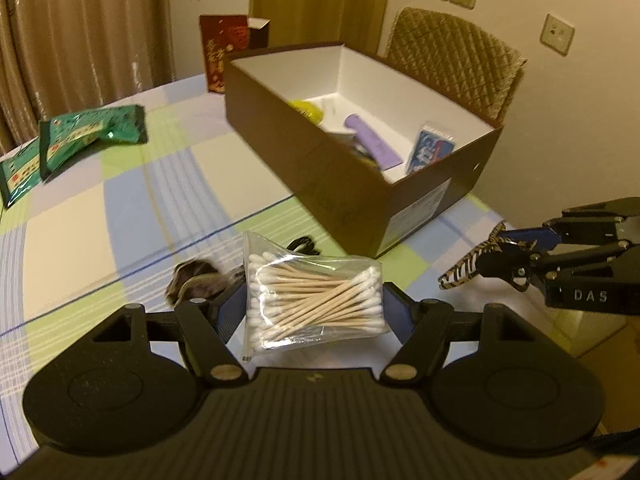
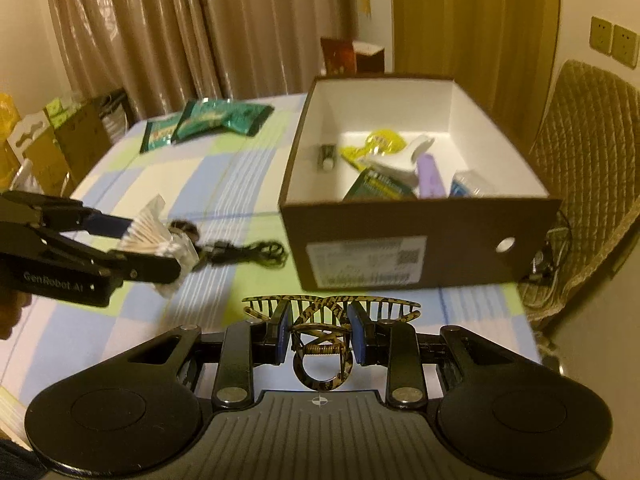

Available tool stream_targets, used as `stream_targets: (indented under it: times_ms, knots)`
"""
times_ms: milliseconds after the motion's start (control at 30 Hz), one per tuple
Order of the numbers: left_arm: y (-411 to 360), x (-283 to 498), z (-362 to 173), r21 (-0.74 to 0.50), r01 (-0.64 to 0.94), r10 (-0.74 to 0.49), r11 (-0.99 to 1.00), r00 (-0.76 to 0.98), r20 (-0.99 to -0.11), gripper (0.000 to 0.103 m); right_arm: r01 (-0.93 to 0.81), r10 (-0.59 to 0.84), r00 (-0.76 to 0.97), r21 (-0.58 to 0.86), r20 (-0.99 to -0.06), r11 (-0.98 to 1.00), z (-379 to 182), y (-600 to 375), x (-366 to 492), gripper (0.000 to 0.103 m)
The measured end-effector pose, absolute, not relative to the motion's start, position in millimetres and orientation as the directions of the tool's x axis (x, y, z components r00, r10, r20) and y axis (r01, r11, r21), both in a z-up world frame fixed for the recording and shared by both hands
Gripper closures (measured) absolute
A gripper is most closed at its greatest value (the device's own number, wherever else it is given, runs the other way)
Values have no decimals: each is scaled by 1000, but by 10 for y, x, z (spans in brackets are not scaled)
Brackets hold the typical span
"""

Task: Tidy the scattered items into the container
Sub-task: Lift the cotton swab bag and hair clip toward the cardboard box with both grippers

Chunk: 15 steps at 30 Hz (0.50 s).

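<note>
Two loads are in hand at once, and the step looks like carrying both to the brown cardboard box (image 1: 360,184) and letting them go inside. The left gripper (image 1: 314,306) has its blue pads (image 1: 228,312) set fairly wide and pressed on either side of a clear bag of cotton swabs (image 1: 312,300), which sits square between them and clear of the checked tablecloth (image 1: 120,220). The right gripper (image 2: 320,332) has its fingers drawn narrow onto the spring hinge of a tortoiseshell hair claw (image 2: 320,320), its teeth fanning out beyond the fingertips. The box stands ahead of both sets of fingers, open-topped and already holding a purple tube (image 2: 430,176), a yellow packet (image 2: 380,142) and other small things. To do this well, I judge that each gripper should clear the near wall before tipping down, so neither load snags the rim. The bag is slippery and soft; the squeeze should hold until it is over the box floor. The claw is best released low, into the empty left half. A black cable (image 2: 256,250) and a dark scrunchie (image 1: 198,282) lie beyond the left fingers on the cloth, with green sachets (image 1: 92,132) further off, yet to be gathered.
</note>
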<state>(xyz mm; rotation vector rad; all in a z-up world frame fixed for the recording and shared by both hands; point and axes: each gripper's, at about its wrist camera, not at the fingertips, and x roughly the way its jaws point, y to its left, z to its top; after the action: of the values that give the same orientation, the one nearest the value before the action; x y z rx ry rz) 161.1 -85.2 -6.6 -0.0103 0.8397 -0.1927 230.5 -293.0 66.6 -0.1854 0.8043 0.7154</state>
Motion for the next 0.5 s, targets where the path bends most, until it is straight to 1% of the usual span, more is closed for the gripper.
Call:
stream_targets:
  times_ms: [333,500]
  knots:
    - [-1116,1847,219,-95,216,-221,972,694,-685,34,-669,580,494,143,-648,730,1062,-3185,2627,76]
    - [-1273,2056,339,-71,260,-240,963,706,-666,34,-695,604,487,139,-631,705,1181,-3240,2910,76]
